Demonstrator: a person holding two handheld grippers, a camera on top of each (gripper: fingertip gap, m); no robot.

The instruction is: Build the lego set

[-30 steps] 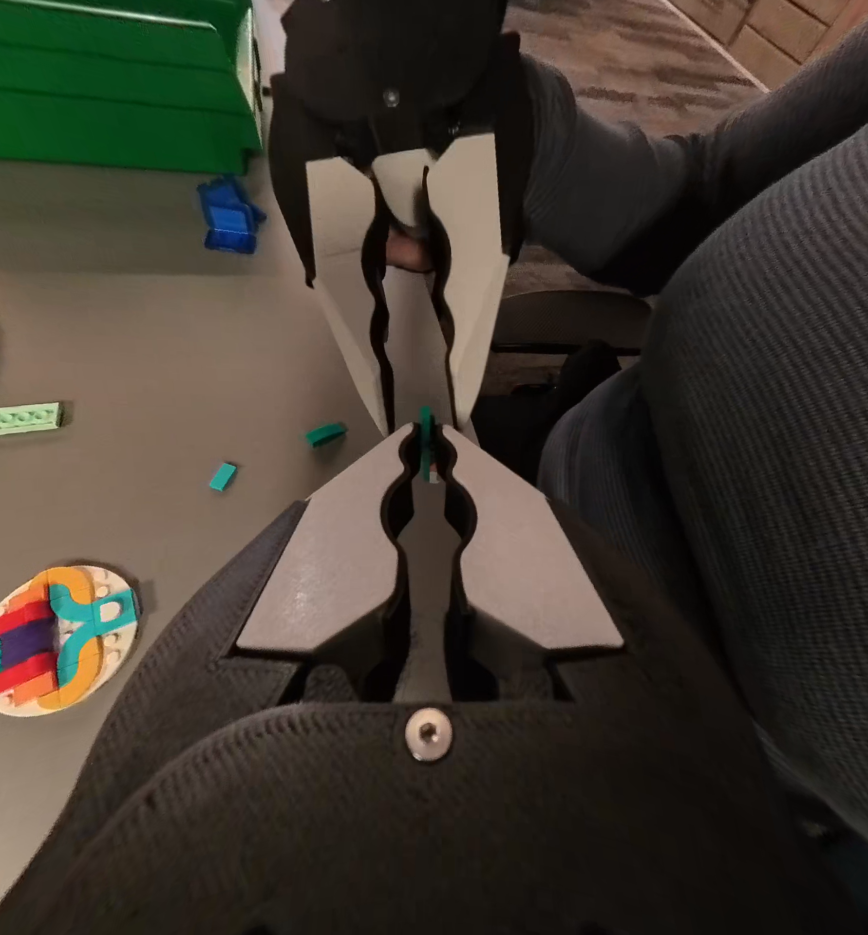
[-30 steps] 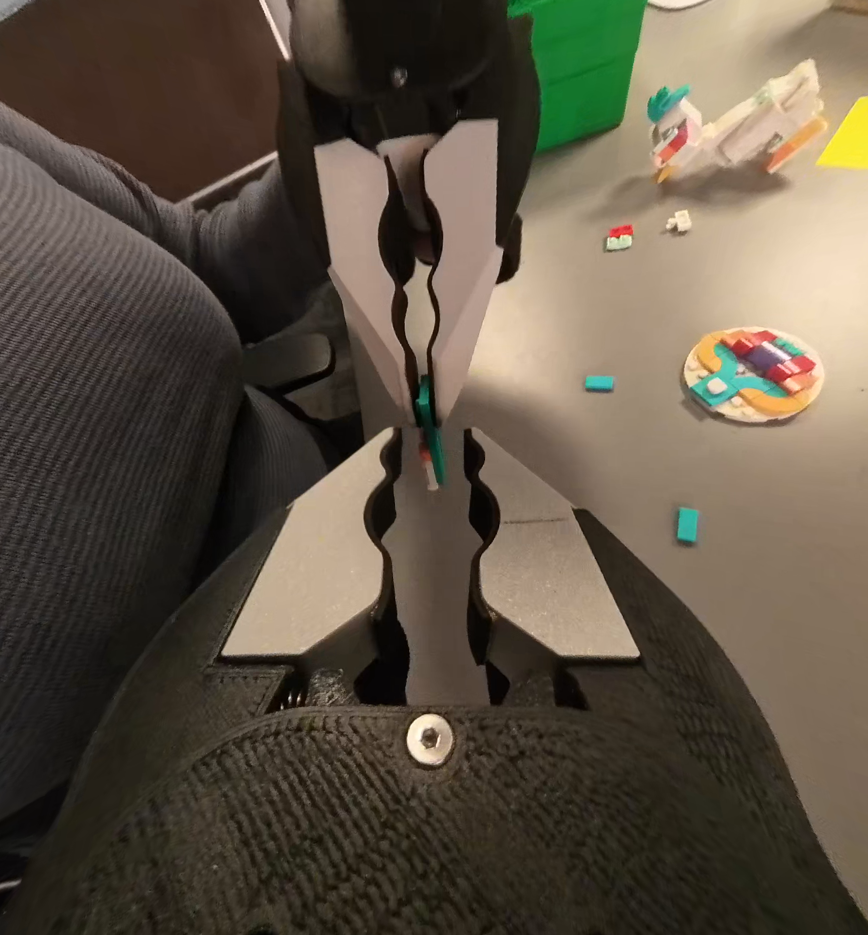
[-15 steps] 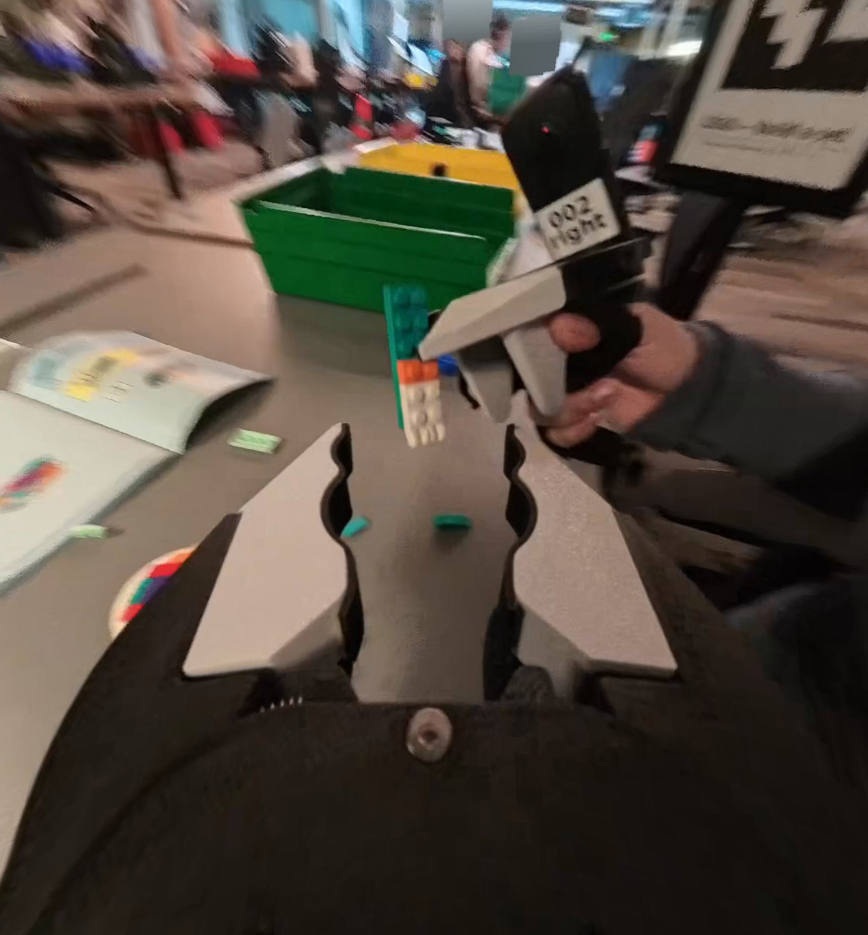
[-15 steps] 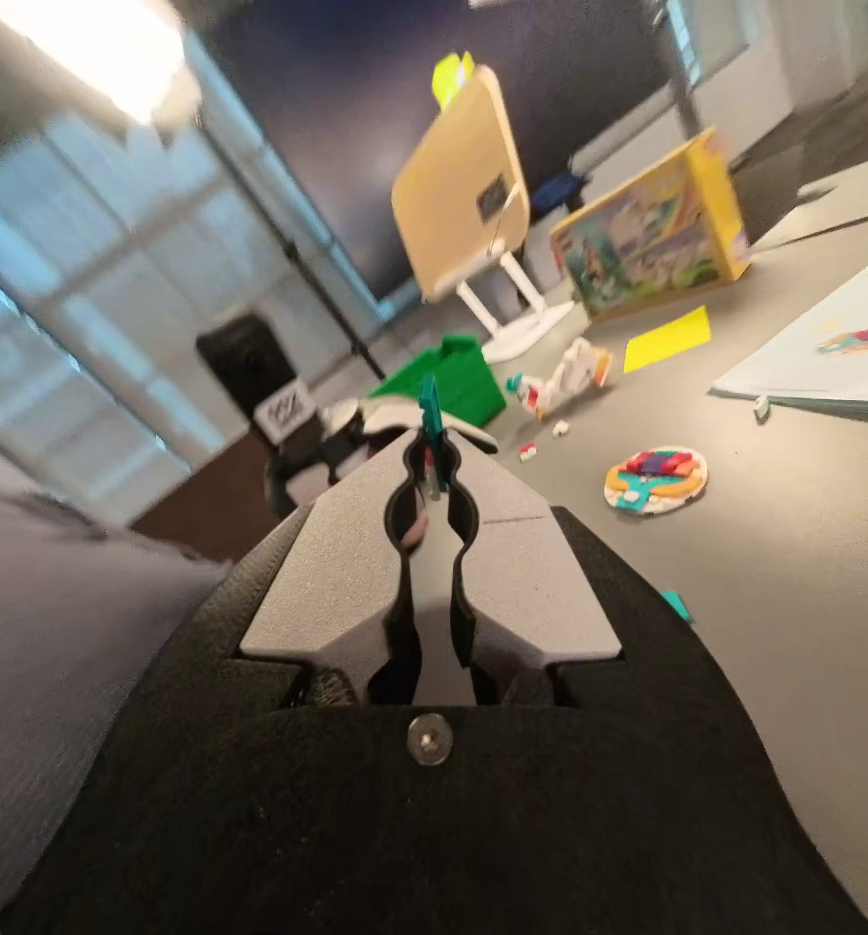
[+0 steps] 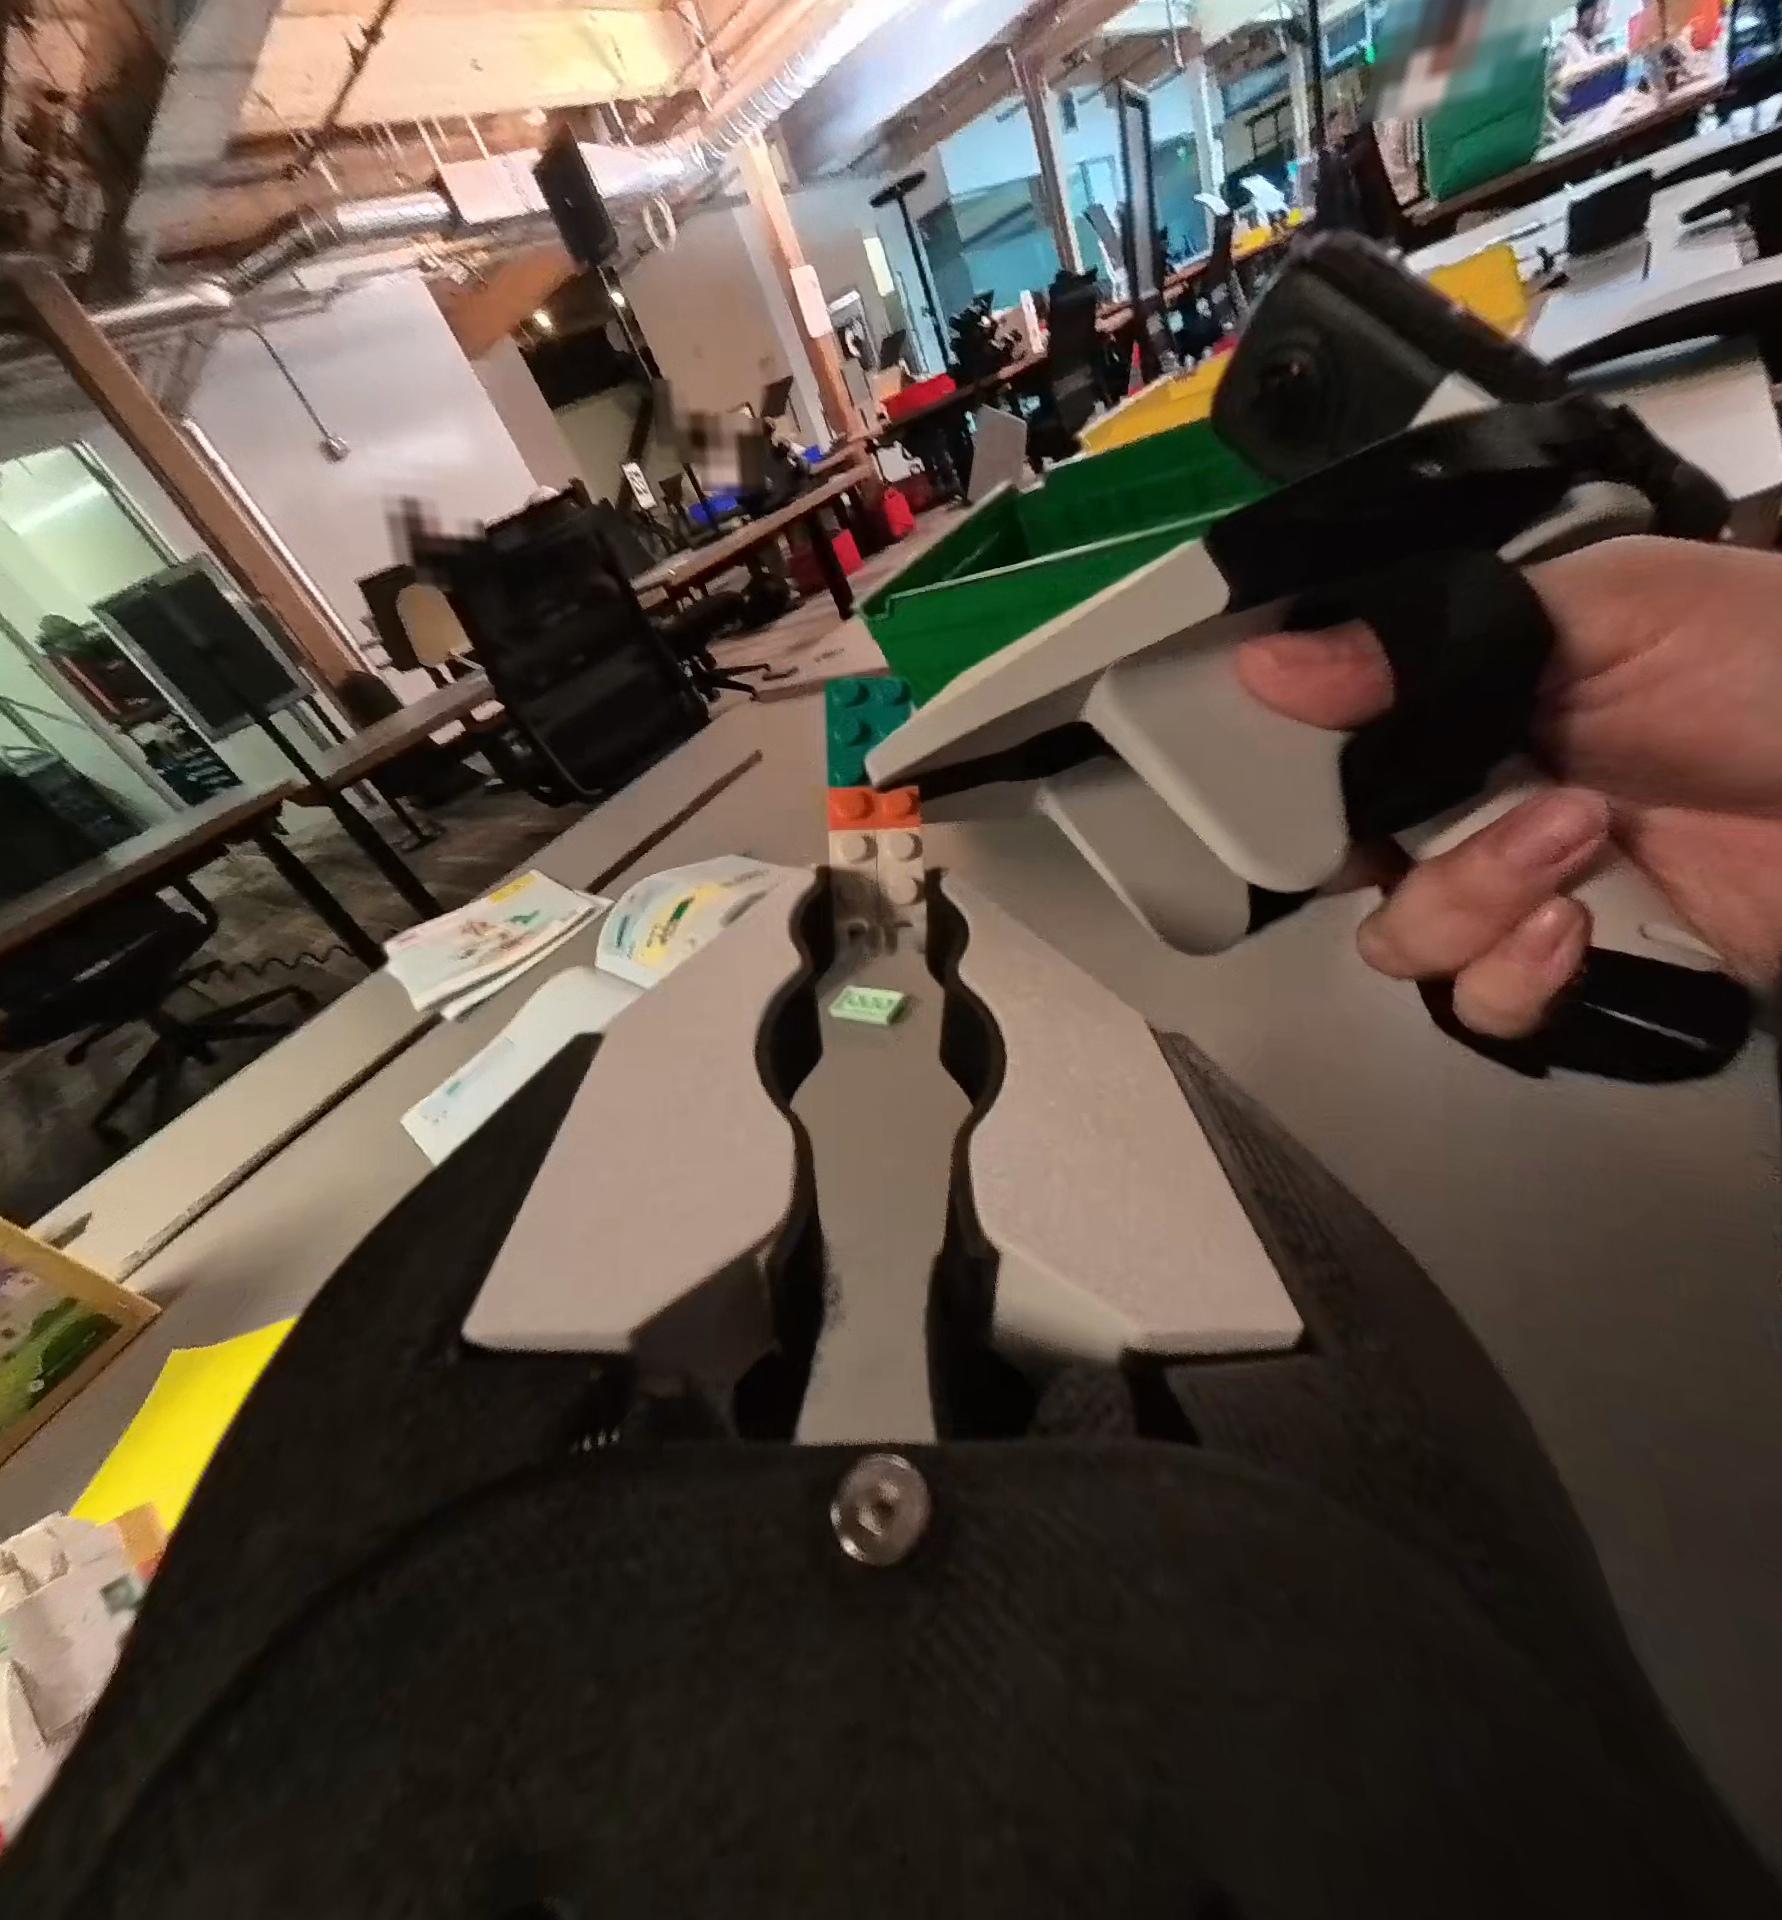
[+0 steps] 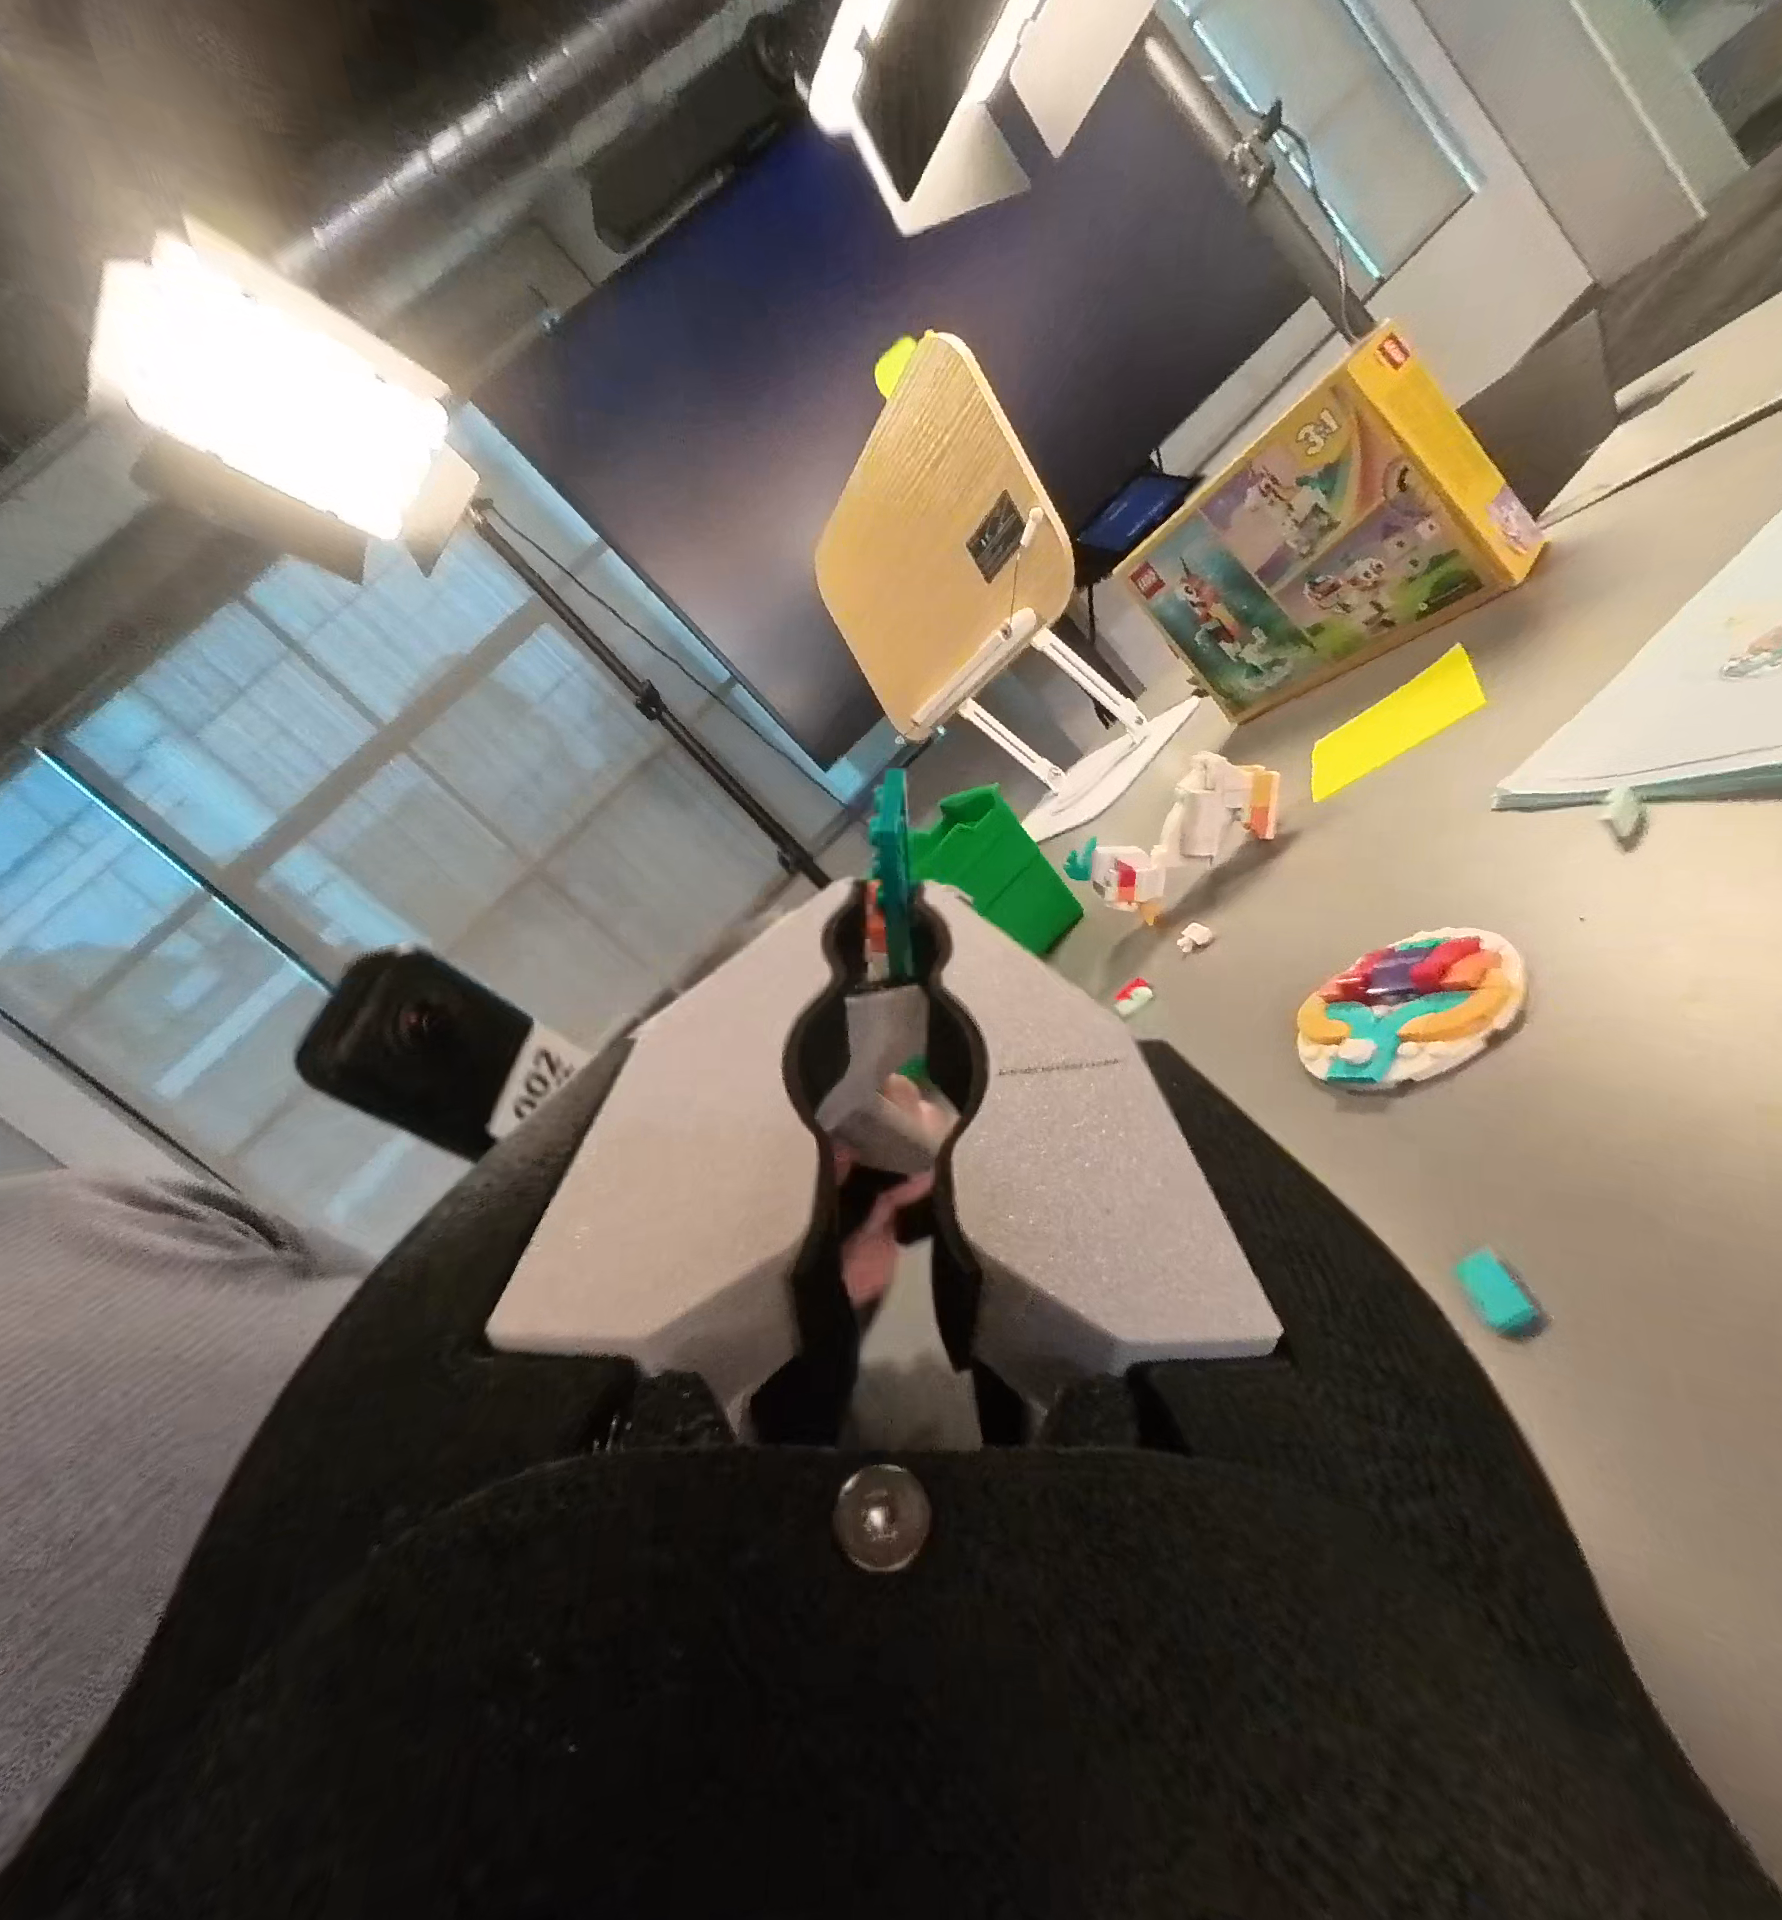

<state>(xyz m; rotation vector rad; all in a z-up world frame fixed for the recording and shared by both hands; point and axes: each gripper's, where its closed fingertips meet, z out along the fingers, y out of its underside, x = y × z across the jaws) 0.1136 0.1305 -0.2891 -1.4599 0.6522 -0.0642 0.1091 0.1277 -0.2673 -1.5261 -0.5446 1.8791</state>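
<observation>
A narrow lego strip (image 5: pixel 866 717), teal on top, orange in the middle and white at the bottom, hangs upright in the air. My right gripper (image 6: pixel 892 899) is shut on it; in the right wrist view the strip (image 6: pixel 889 831) shows edge-on and sticks up past the tips. In the left wrist view the right gripper (image 5: pixel 887 769) comes in from the right, held by a hand (image 5: pixel 1645 748). My left gripper (image 5: pixel 876 888) has its tips closed against both sides of the strip's white end.
On the grey table (image 6: pixel 1645 1039): a round rainbow plate build (image 6: pixel 1406 1003), a white lego animal (image 6: pixel 1178 831), a green bin (image 5: pixel 1074 561), a teal brick (image 6: pixel 1500 1288), a mint plate (image 5: pixel 871 1005), booklets (image 5: pixel 492 940), yellow paper (image 6: pixel 1396 732) and the set's box (image 6: pixel 1334 551). The tips of both grippers are at nearly the same place. My left gripper's tips are some 12 cm from the teal brick (image 6: pixel 1500 1288).
Both grippers swung up from pointing at the table. The left gripper let go of the strip's thin edge, opened wide, then closed in on its white end. The right gripper kept hold.
</observation>
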